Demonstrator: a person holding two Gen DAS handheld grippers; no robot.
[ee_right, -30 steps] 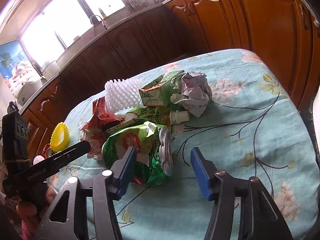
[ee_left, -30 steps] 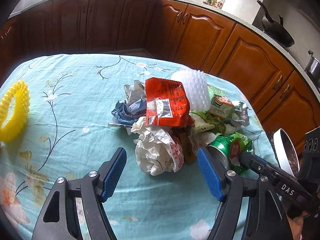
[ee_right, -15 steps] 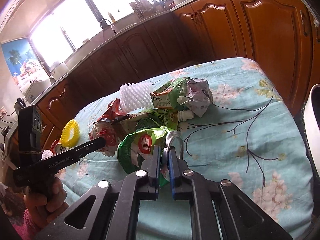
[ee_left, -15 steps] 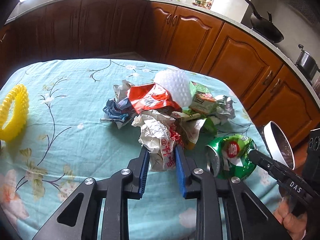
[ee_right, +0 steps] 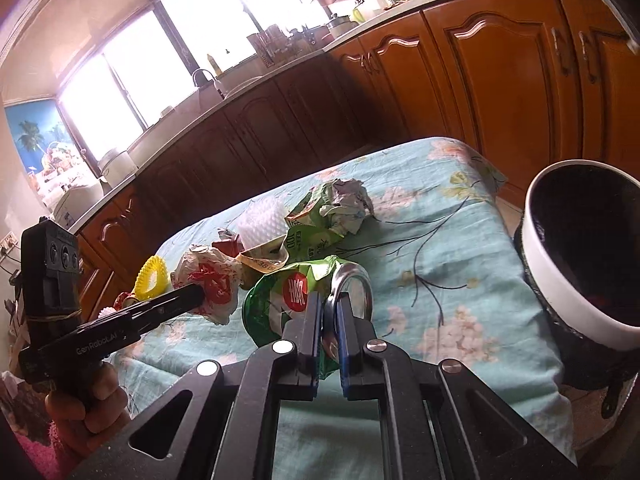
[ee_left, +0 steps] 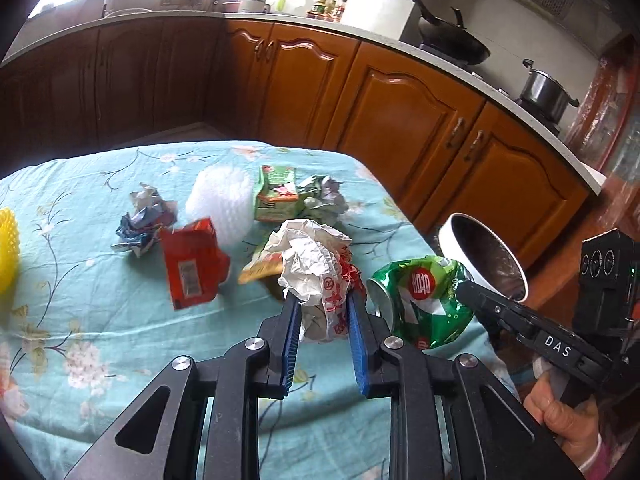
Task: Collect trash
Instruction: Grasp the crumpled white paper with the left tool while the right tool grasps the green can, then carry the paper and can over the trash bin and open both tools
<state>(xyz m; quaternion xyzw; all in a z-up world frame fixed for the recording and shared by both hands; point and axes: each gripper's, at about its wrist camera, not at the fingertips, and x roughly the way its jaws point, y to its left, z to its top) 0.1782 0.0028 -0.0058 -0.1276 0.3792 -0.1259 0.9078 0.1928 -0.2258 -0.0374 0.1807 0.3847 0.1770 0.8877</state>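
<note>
Left gripper (ee_left: 323, 312) clamped on a crumpled white wrapper (ee_left: 314, 264), blue pads pressed to both sides after just closing in; wrapper printed in red, a circled "R" legible, other red characters too creased to read. Wrapper raised off the tablecloth (ee_left: 92, 312), above the near right part of the table.

Right gripper (ee_right: 329, 314) pinched together on the silver rim of a crushed green can (ee_right: 288, 296), jaws nearly touching. Can dented and folded, bearing a red round label with white characters, not readable; a row of small white print along its side, too small to make out. Also held clear of the cloth, just right of the wrapper in the left wrist view (ee_left: 420, 300). "DAS" in white on the right gripper's black body, "GenRoboAI" on the left one's side. A hand (ee_right: 84, 400) wrapped around the left gripper's handle.

Farther out on the cloth, left behind: a red snack packet (ee_left: 192, 264) with a white barcode panel, a yellowish packet (ee_left: 260, 268) beside it, a crumpled blue-and-white paper (ee_left: 142, 220) farther left, a white nubbed foam sleeve (ee_left: 220, 204), a small green drink carton (ee_left: 276, 192) with unreadable print, and a grey-green crumpled ball (ee_left: 322, 200) at the far right of the group. Yellow spiky ring (ee_left: 8, 252) at the left edge.

Off the table's right edge, a bin (ee_right: 536, 260) with a white rim and dark inside, near both held pieces. Teal cloth patterned with branches and pale flowers.
</note>
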